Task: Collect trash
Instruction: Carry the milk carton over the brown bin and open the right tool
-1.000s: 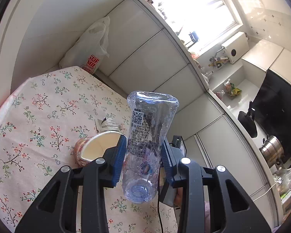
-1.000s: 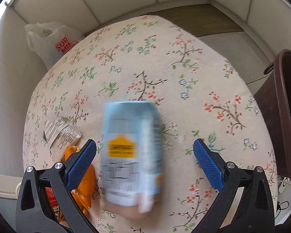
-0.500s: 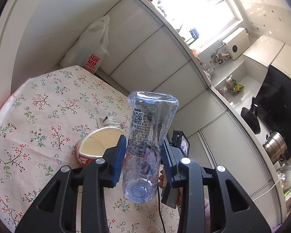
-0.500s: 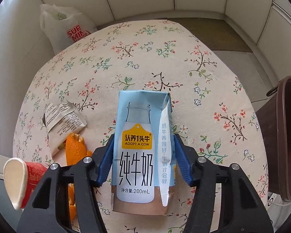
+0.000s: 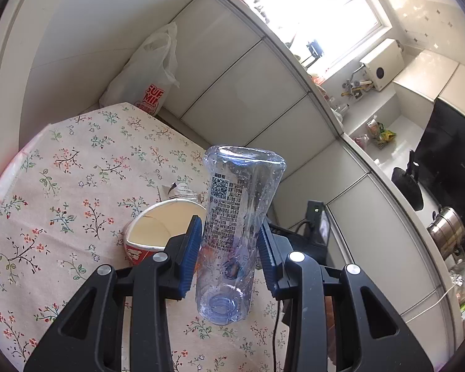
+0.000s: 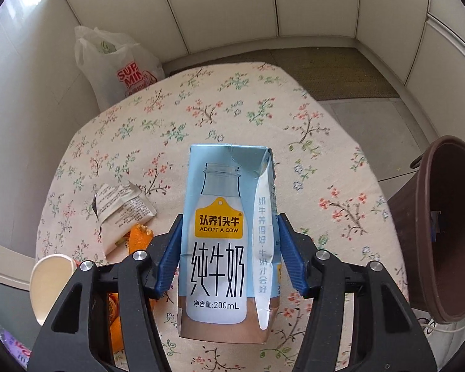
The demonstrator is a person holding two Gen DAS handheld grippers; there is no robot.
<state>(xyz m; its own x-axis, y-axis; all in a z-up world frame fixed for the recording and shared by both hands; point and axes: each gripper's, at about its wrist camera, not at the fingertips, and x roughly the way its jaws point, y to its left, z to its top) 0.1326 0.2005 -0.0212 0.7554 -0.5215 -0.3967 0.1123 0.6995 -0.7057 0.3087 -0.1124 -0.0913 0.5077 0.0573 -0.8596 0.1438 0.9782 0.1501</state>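
Observation:
My left gripper [image 5: 229, 254] is shut on a clear plastic bottle [image 5: 235, 217], held base-up above the floral table [image 5: 62, 186]. My right gripper [image 6: 229, 251] is shut on a light-blue milk carton [image 6: 226, 235], held above the table [image 6: 217, 111]. A red paper cup [image 5: 158, 229] lies on its side just left of the left gripper; it also shows in the right wrist view [image 6: 51, 282]. A torn paper wrapper [image 6: 121, 210] and orange peel [image 6: 138, 237] lie on the table left of the carton.
A brown trash bin [image 6: 440, 229] stands off the table's right edge. A white plastic bag [image 6: 117, 68] stands on the floor behind the table, also in the left wrist view [image 5: 145, 77]. White cabinets [image 5: 248, 93] and a kitchen counter lie beyond.
My right gripper has shut on the milk carton and lifted it off the table. My left gripper still holds the bottle and has barely moved.

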